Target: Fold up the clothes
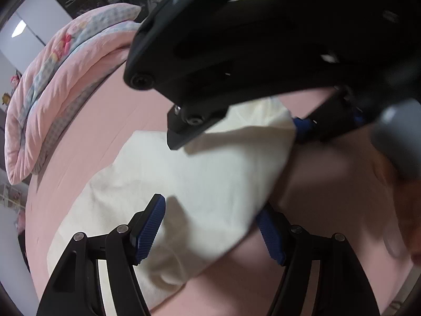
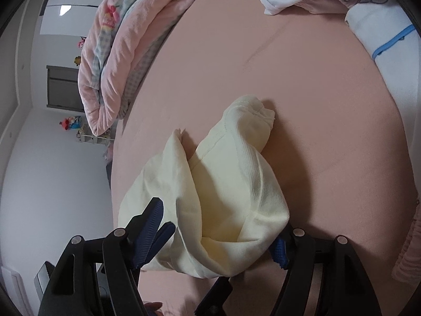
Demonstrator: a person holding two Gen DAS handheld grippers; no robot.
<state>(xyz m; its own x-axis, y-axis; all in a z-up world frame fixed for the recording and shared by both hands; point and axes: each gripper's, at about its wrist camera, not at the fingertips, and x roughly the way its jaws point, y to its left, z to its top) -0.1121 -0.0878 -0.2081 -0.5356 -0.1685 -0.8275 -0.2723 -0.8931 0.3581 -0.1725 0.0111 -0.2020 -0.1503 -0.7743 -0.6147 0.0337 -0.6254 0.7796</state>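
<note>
A pale yellow garment (image 2: 210, 197) was seen on a pink bedsheet (image 2: 302, 79); the folded quilt (image 2: 118, 52) was pink with blue gingham.

Home bedroom: bed (image 2: 302, 79) with pink sheet, folded pink quilt (image 2: 126, 39) along its left edge, white pillows (image 2: 381, 60) at far corner, small toys on shelf (image 2: 71, 122) by white wall
</note>
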